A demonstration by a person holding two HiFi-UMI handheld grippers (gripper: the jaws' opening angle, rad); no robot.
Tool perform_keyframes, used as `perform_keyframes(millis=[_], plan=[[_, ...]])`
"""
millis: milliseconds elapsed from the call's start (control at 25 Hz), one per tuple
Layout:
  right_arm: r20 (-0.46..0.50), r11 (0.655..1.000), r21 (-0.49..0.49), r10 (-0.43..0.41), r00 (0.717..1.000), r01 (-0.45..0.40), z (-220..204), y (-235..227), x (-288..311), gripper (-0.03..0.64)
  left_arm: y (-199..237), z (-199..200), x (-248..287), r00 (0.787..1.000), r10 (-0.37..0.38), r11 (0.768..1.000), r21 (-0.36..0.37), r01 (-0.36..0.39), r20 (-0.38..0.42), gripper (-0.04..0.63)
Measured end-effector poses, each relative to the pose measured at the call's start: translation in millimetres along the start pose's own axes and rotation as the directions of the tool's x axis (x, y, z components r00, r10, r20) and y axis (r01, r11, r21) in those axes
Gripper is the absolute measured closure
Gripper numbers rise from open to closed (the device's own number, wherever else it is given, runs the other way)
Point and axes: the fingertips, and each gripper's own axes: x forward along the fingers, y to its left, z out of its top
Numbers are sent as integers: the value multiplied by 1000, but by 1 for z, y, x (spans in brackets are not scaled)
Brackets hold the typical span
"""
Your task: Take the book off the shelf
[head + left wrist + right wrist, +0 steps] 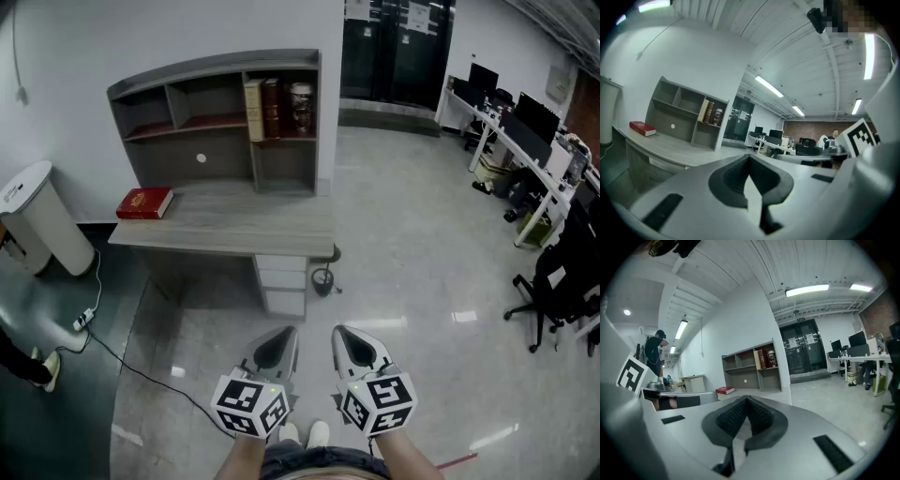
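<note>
Head view shows books (263,110) with illegible lettering.

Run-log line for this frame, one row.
left gripper: shut, empty | right gripper: shut, empty | books: upright on shelf | red book: flat on desk

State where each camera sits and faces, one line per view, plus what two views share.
Head view: on the person's head, looking steeply down at desk and shelf unit; left hand-held gripper, right hand-held gripper and shoes show.
Left gripper view: rides the left hand-held gripper, looking along its shut jaws toward the shelf unit; the right one's marker cube shows.
Right gripper view: likewise along its own shut jaws, same shelf unit; the left one's marker cube shows.
Shared: all show the red book on the desk.
</note>
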Motion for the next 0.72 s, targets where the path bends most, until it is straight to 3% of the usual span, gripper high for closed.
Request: perform_keyframes(millis=[720], plan=[[-14,999,45,-24,1000,25,-10,-29,15,609,9,-3,19,999,41,999,3,-41,-14,584]])
